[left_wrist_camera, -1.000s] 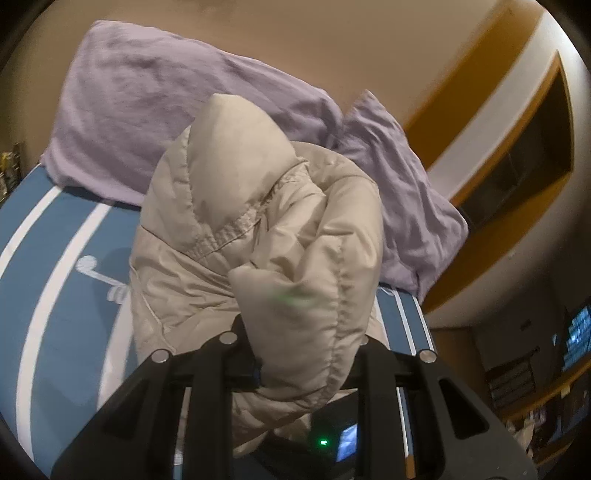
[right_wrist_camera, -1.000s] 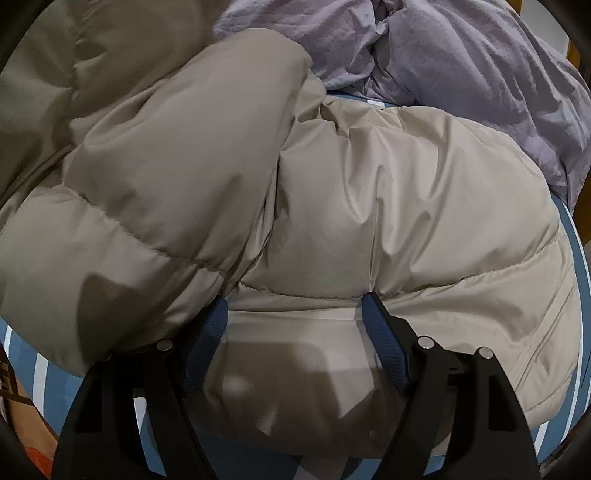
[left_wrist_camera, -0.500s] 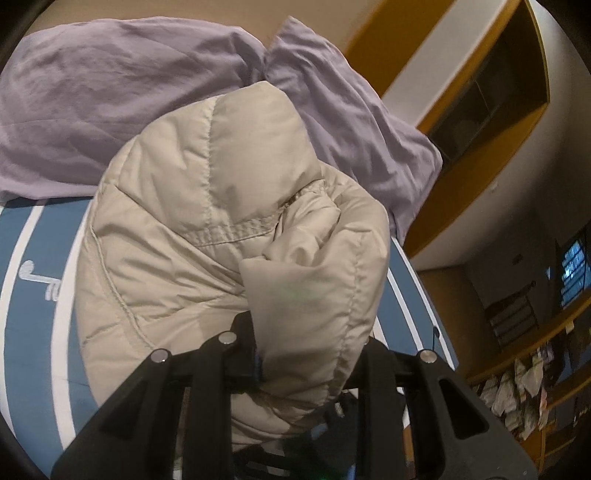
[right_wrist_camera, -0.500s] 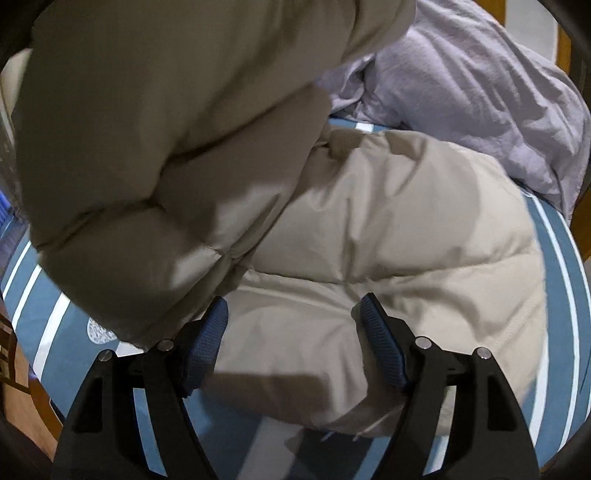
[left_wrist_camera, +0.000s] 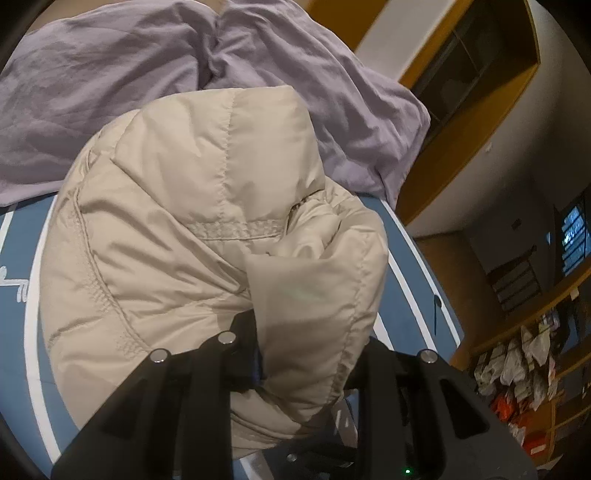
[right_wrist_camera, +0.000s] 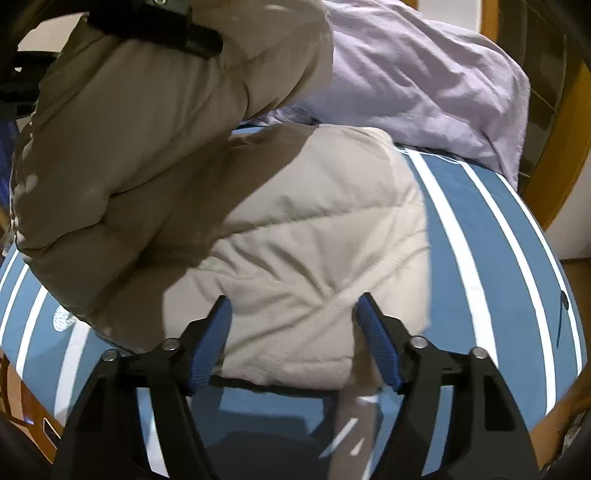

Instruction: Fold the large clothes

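Observation:
A beige puffer jacket (left_wrist_camera: 207, 229) lies on a blue bed sheet with white stripes (left_wrist_camera: 410, 314). My left gripper (left_wrist_camera: 310, 343) is shut on a thick fold of the jacket and holds it lifted. In the right wrist view that lifted part (right_wrist_camera: 147, 147) hangs over the flat part of the jacket (right_wrist_camera: 314, 240), with the left gripper (right_wrist_camera: 159, 22) at the top left. My right gripper (right_wrist_camera: 292, 306) hovers over the jacket's near hem. Its jaws are closing, and the blue pads (right_wrist_camera: 373, 332) stand apart without pressing on the fabric.
Two lilac pillows (left_wrist_camera: 110, 92) (right_wrist_camera: 424, 85) lie at the head of the bed behind the jacket. A wooden frame (left_wrist_camera: 443, 155) stands past them. Shelves with clutter (left_wrist_camera: 524, 369) are at the right. The bed's edge and wooden floor (right_wrist_camera: 576, 280) lie to the right.
My left gripper has carried the lifted jacket fold sideways, towards the right-hand pillow. My right gripper has drawn back to the jacket's hem, with more striped sheet in view and its jaws narrower.

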`<control>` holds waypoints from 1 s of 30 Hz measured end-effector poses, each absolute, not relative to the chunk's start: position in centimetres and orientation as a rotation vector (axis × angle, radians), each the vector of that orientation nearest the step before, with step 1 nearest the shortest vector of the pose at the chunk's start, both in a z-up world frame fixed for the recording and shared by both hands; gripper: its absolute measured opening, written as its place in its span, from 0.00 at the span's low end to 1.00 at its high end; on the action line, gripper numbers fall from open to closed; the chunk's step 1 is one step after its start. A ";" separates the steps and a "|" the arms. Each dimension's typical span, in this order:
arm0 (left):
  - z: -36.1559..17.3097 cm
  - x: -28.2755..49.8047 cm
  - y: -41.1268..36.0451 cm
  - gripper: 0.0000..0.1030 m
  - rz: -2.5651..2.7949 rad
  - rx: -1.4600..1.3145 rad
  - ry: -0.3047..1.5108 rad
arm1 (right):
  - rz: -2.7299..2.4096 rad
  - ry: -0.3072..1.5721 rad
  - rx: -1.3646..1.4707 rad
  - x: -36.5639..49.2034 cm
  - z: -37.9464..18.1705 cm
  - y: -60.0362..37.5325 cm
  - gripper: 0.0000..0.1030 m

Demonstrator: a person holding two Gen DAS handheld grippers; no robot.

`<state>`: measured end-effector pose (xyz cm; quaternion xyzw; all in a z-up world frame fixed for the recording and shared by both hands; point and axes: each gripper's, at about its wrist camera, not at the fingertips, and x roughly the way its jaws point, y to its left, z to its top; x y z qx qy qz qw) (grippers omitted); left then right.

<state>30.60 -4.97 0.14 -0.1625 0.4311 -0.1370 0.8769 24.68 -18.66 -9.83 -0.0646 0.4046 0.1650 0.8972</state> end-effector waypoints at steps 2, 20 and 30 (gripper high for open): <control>-0.2 30.8 -6.1 0.24 -0.298 -0.316 0.913 | 0.334 0.836 -0.133 24.5 -9.9 -19.2 0.64; -4.3 30.3 -13.4 0.26 -0.332 -0.108 0.988 | 0.195 0.861 -0.050 24.9 -10.8 -25.7 0.63; -5.1 29.6 -14.1 0.35 -0.356 -0.082 1.013 | 0.063 0.886 0.033 25.2 -10.8 -30.2 0.63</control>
